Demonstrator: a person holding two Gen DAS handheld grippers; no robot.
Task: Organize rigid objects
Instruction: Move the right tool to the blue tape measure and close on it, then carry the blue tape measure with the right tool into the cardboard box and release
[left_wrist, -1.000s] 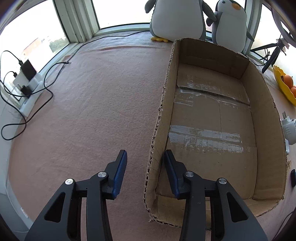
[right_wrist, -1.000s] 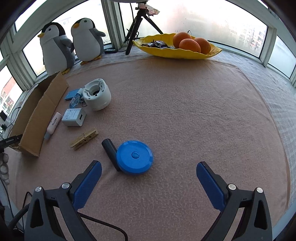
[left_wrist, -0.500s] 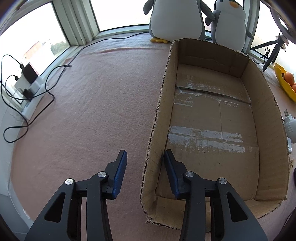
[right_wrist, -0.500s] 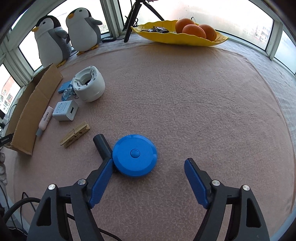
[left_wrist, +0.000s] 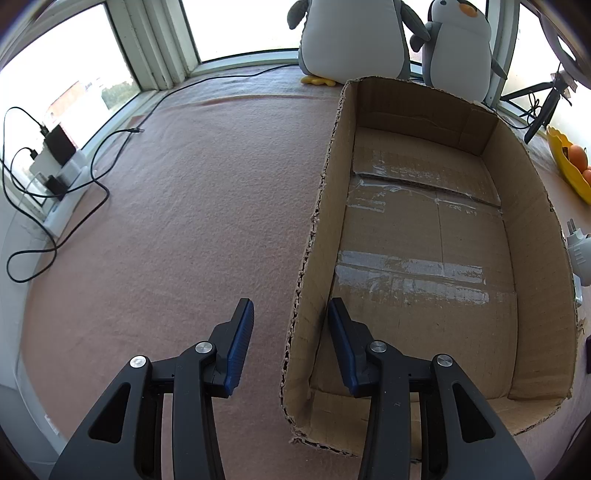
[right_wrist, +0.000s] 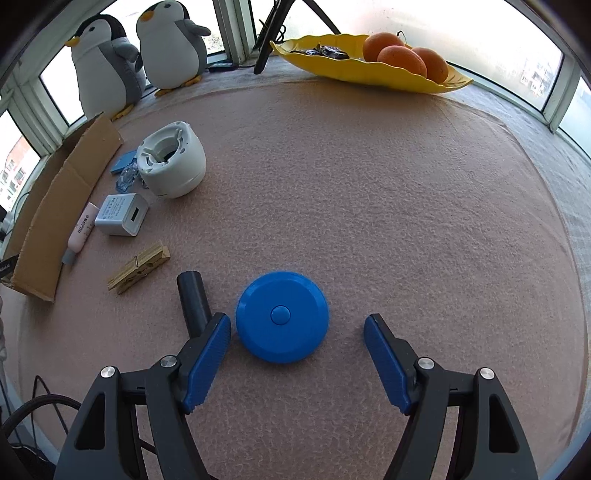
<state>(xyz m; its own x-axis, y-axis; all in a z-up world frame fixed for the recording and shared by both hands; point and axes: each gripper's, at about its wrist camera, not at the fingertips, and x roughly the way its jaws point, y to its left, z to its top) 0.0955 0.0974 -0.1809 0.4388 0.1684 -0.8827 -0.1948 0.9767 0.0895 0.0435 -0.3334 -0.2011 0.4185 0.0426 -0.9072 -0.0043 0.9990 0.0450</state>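
A blue round disc (right_wrist: 282, 316) with a centre button lies on the pink felt, between the fingers of my open right gripper (right_wrist: 297, 324), touching neither. A black cylinder (right_wrist: 193, 302) lies by the left finger. Further left lie a wooden clothespin (right_wrist: 139, 266), a white charger cube (right_wrist: 122, 215), a pink tube (right_wrist: 81, 233), a white round holder (right_wrist: 171, 164) and small blue items (right_wrist: 125, 166). An empty cardboard box (left_wrist: 424, 236) shows in the left wrist view. My open left gripper (left_wrist: 290, 314) straddles the box's left wall near its front corner, apart from it.
Two plush penguins (right_wrist: 140, 55) stand by the windows. A yellow dish (right_wrist: 373, 72) with oranges sits at the back, a tripod (right_wrist: 269, 33) beside it. Cables and a power strip (left_wrist: 55, 162) lie left of the box. A white plug (left_wrist: 578, 251) lies right of the box.
My right gripper has moved forward and down over the blue disc, and its jaws have narrowed around it. My left gripper stays at the box's left wall, shifting slightly.
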